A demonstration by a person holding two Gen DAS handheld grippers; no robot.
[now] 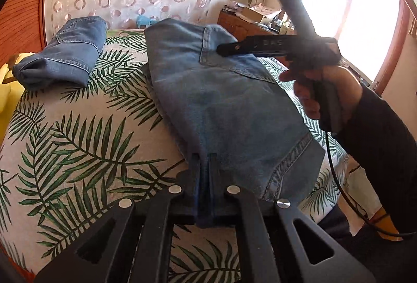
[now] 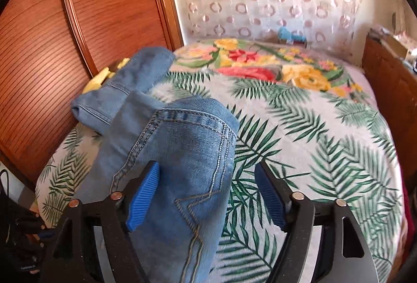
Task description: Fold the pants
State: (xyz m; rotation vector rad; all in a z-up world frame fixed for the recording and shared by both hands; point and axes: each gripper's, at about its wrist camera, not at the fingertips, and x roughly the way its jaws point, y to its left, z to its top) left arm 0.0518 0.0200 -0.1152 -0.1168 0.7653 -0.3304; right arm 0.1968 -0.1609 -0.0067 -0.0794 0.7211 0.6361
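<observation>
On the leaf-print bed point(image 1: 86, 142), jeans point(image 1: 229, 105) lengthwise toward headboard, left gripper point(image 1: 204, 160) pinching hem, right gripper point(image 2: 207, 194) spread.

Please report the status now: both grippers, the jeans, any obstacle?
Left gripper shut on jeans. Right gripper open over jeans, not gripping. Second folded jeans lie apart.

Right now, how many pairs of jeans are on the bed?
2. One folded pair lies at the far left of the bed, by the wooden wardrobe. The other pair is spread in the middle, its near edge pinched in the left tongs. Others may be hidden.
</observation>
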